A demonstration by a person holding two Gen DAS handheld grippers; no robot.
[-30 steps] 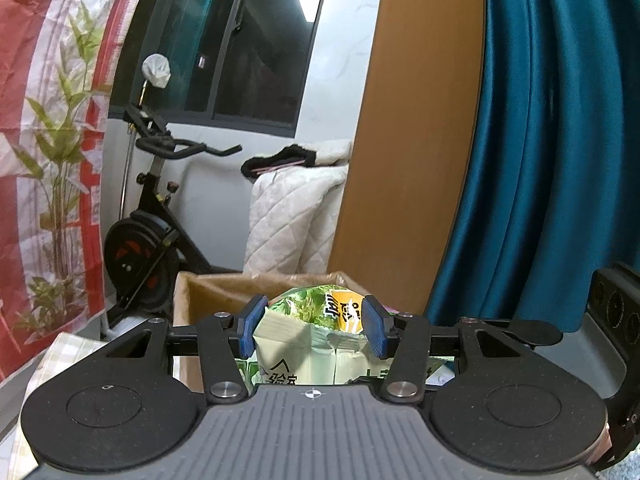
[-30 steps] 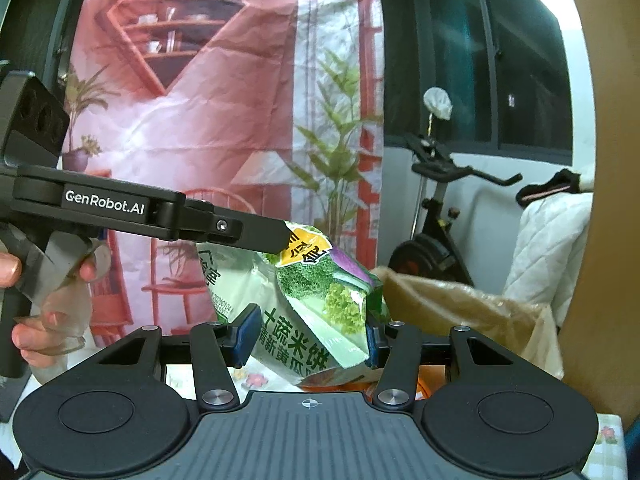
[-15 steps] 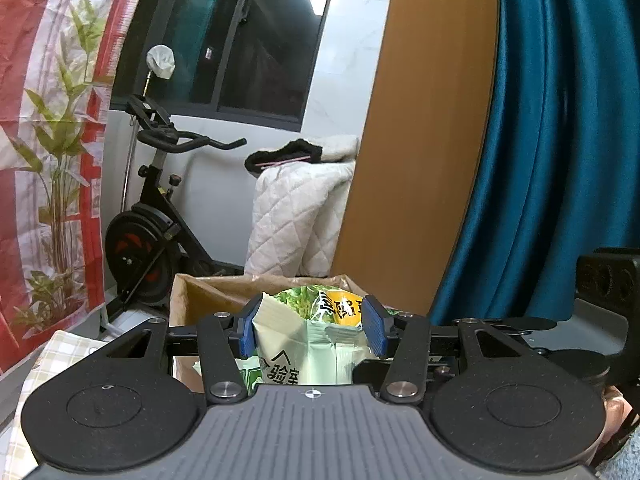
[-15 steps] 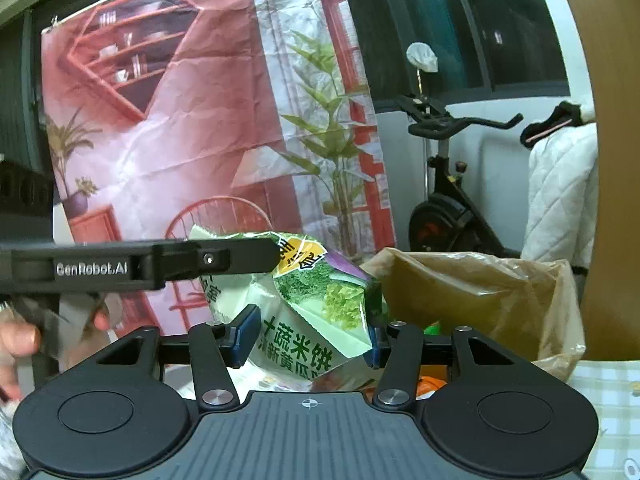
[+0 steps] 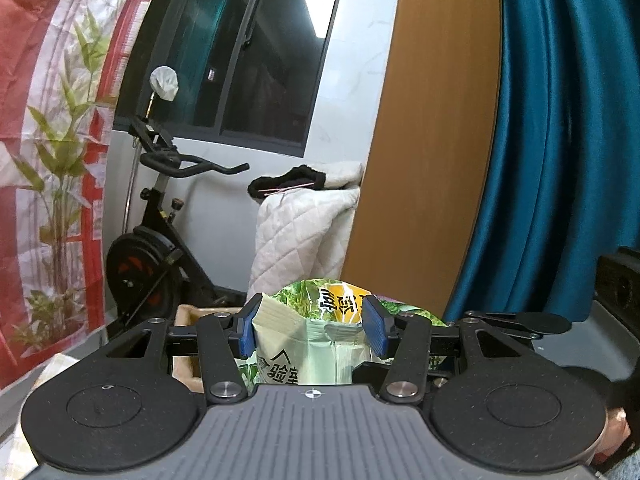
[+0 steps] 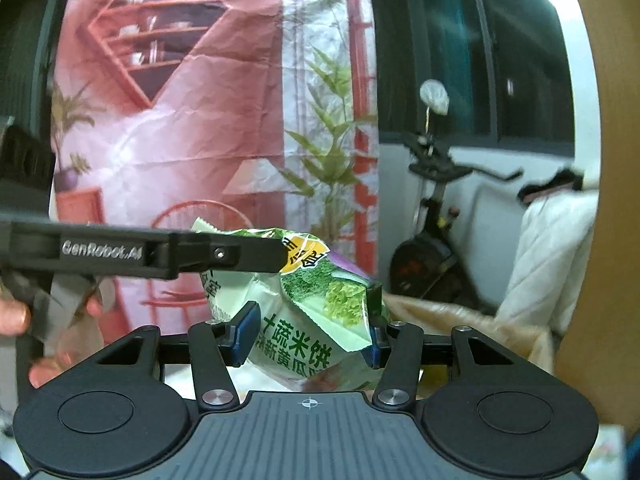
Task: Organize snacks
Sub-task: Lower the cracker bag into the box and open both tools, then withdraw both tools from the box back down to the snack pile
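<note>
A green snack bag (image 5: pixel 308 344) with vegetable pictures and a yellow label hangs in the air, held from two sides. My left gripper (image 5: pixel 310 322) is shut on one crumpled end of it, its blue pads pressing the film. In the right wrist view the same snack bag (image 6: pixel 316 320) sits between the pads of my right gripper (image 6: pixel 312 328), which is shut on its lower part. The left gripper's black finger (image 6: pixel 248 254) reaches in from the left and pinches the bag's top. A person's hand (image 6: pixel 16 316) holds that gripper's handle.
An open brown paper bag (image 5: pixel 186 316) stands just behind and below the snack bag, also seen as the paper bag (image 6: pixel 460 320) at the right. Behind it are an exercise bike (image 5: pixel 148 264), a white quilted cover (image 5: pixel 296 232), a wooden panel (image 5: pixel 420 160) and a blue curtain (image 5: pixel 560 140).
Both grippers have risen a little with the snack bag between them, and the paper bag sits lower in both views. Neither grip has changed.
</note>
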